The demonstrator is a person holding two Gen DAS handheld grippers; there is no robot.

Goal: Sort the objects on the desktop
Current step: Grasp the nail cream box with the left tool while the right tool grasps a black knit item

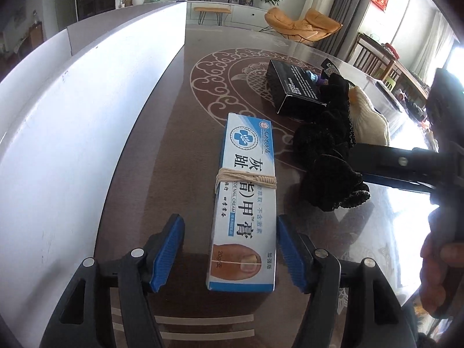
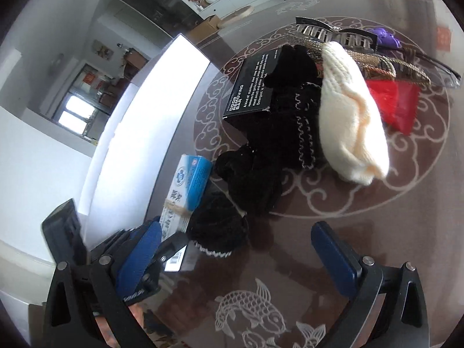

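Note:
A long white-and-blue nail cream box point(image 1: 246, 191) tied with pale twine lies flat on the brown patterned table point(image 1: 185, 133). Its near end sits between the blue pads of my left gripper point(image 1: 230, 250), which is open; a gap shows at the left pad and the right pad is very close. The same box point(image 2: 188, 185) appears at the lower left of the right wrist view. My right gripper point(image 2: 236, 256) is open wide over bare table, just short of a black knitted cloth point(image 2: 258, 156). One of its fingers point(image 1: 385, 162) reaches in above that cloth point(image 1: 327, 150).
A white panel point(image 1: 87, 116) runs along the table's left side. Behind the cloth lie a black carton point(image 2: 255, 87), a cream knitted piece point(image 2: 351, 110), a red item point(image 2: 394, 101), hair clips point(image 2: 333, 33) and glasses point(image 2: 435, 66). A hand point(image 1: 438, 264) holds the right gripper.

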